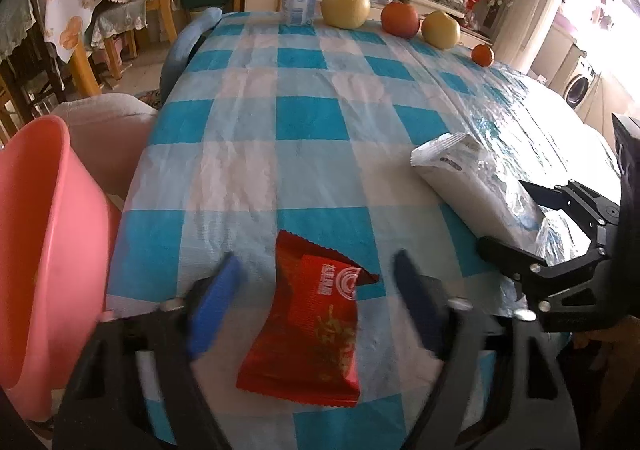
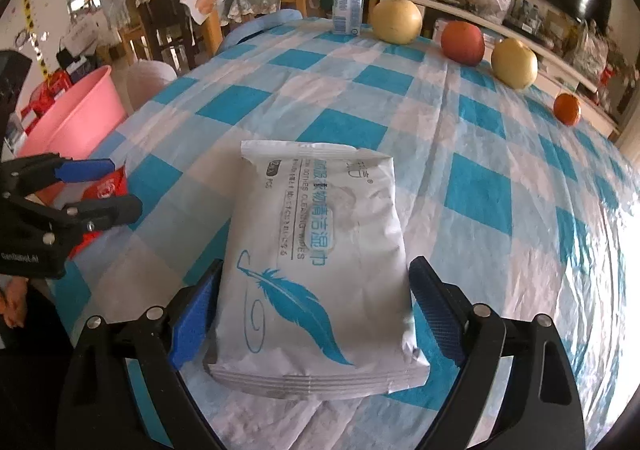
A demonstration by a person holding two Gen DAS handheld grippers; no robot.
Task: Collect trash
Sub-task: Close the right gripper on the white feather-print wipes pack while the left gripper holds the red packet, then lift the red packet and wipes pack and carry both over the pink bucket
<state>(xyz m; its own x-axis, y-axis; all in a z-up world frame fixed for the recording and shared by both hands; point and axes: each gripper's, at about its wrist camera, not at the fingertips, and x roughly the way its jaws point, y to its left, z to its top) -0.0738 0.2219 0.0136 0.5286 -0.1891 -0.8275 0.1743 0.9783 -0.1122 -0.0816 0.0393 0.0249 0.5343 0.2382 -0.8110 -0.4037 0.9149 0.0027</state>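
Pink bin sits left of my left claw — jaws apart, red snack wrapper lying loose between them. My right claw is spread astride the wet-wipes pack — pads not pressing.

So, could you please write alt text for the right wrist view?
The right gripper stands open around a white wet-wipes pack lying on a blue-checked tablecloth. At left, the left gripper straddles a red wrapper near a pink bin; fruit and a bottle line the far edge.
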